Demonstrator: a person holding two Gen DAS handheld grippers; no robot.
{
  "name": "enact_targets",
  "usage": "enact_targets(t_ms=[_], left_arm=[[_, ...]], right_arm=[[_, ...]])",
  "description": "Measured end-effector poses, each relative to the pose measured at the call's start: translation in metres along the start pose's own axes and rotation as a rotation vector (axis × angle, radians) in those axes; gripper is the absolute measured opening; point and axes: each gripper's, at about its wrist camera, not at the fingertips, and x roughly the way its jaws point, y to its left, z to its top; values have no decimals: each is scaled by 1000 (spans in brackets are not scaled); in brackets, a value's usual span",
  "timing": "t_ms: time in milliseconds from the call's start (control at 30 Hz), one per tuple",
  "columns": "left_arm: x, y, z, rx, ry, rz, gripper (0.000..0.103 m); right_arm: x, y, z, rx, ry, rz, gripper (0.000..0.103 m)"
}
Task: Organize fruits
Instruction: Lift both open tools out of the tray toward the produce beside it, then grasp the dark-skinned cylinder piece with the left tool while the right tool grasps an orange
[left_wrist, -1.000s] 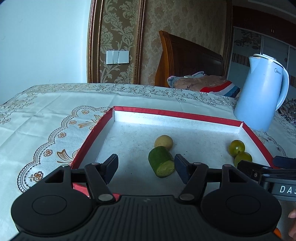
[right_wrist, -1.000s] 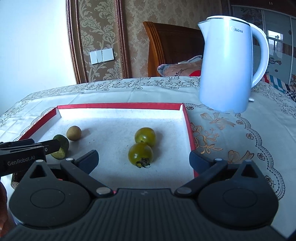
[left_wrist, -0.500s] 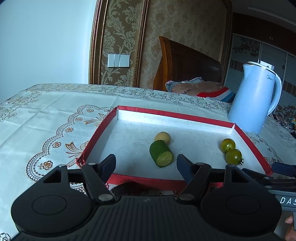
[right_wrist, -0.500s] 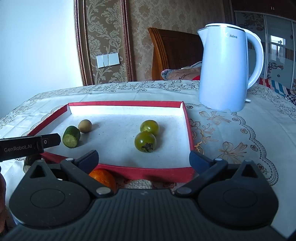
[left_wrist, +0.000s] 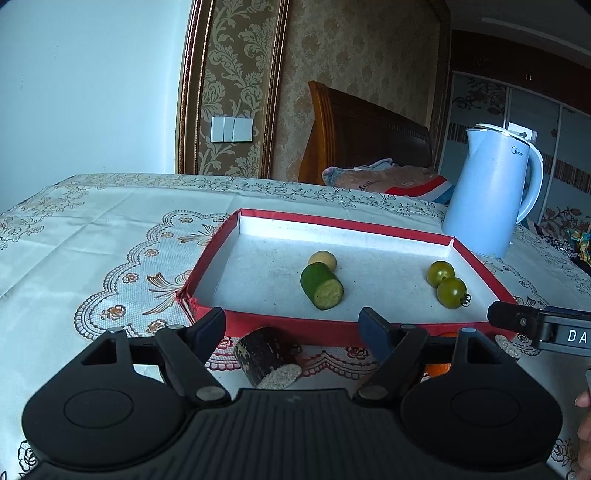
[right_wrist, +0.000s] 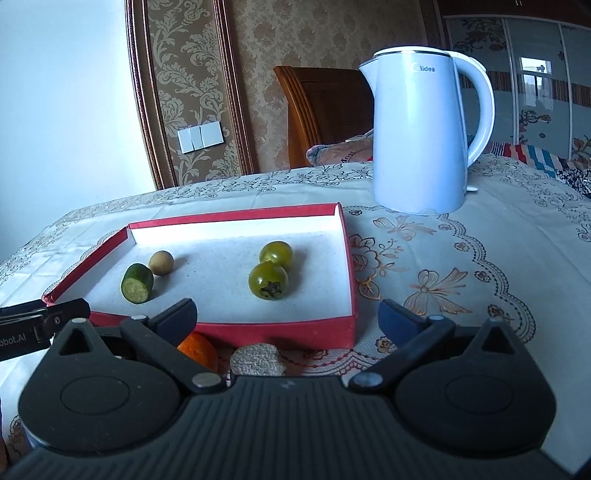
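Both tongs hang released and empty just short of the red tray's near wall. The left tongs (left_wrist: 291, 323) have just been spreading their jaws, with nothing pressed between the pads; compared with a second ago, when they hovered over the tray floor beside the cucumber piece, they have backed out toward the person. The right tongs (right_wrist: 288, 314) stand wide apart too and have pulled back the same way.

That retreat has uncovered what lies on the worktop (left_wrist: 92, 236) in front of the tray: a dark, mottled cylinder with a pale cut end (left_wrist: 266, 356) sits right below the left tongs' gap, and an orange fruit (right_wrist: 197, 350) rests beside a second pale cut end (right_wrist: 256, 360) below the right tongs. These three are outside the tray, touching or nearly touching its near wall.

Inside the red tray (right_wrist: 277, 330) the cucumber piece (left_wrist: 321, 286) lies on its side against a small tan round fruit (left_wrist: 322, 259) toward the left, and two green tomatoes (right_wrist: 269, 280) sit touching each other toward the right. Behind the tray stands a pale blue kettle (right_wrist: 421, 136).

My reading: four items are already placed and released, and the pullback lines both tongs up on the leftovers, which likely go in next.
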Motion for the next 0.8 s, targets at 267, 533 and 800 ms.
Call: enact_targets(t_ms=[267,533,800], left_arm=[[-6,9,-6,-11,23,6,79],[6,12,-8,-21,106,38,79],[16,12,-11,-7,165,45,84]], right_arm=[[-14,1,-6,-12,-18,13,103],[-17,2,-9,-29,-14,16,103],[-19,3,-11,-32,-13,21,103]])
